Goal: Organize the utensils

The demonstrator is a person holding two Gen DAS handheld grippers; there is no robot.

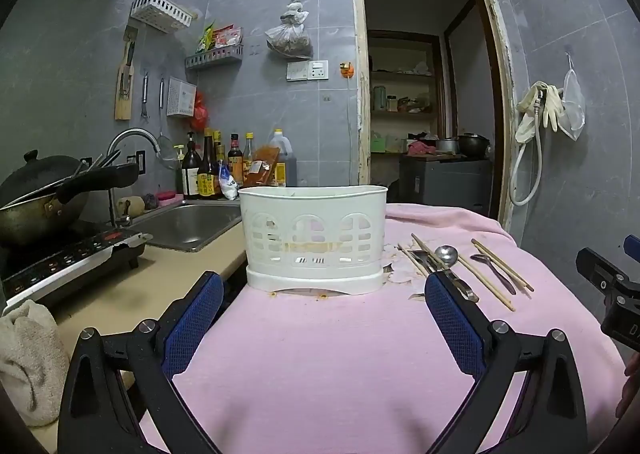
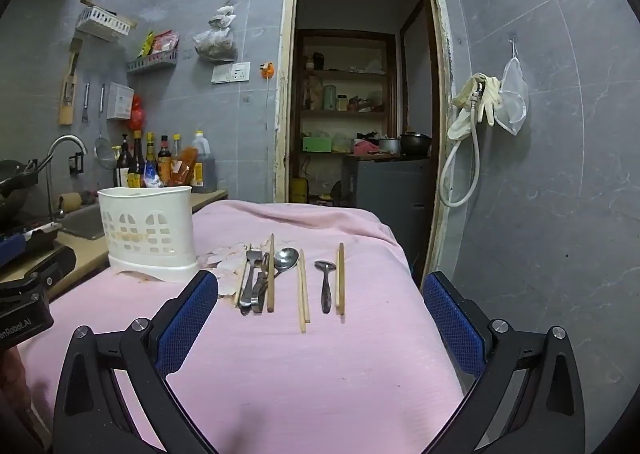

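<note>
Hovering over the pink cloth [image 2: 320,366], the left gripper [image 1: 324,318] and right gripper [image 2: 320,314] are both gaping wide, holding nothing. Utensils are lying in a row just right of the white caddy [image 2: 148,238]: wooden chopsticks [image 2: 303,294], a big steel spoon [image 2: 286,258], a small dark spoon [image 2: 326,286], and bunched cutlery [image 2: 252,282]. Thin, stiff and probably slippery, they are looking easiest to pinch mid-handle. Lettering reading "enRobot.AI" is showing on the left gripper's body; the bottle labels are too small to read.
</note>
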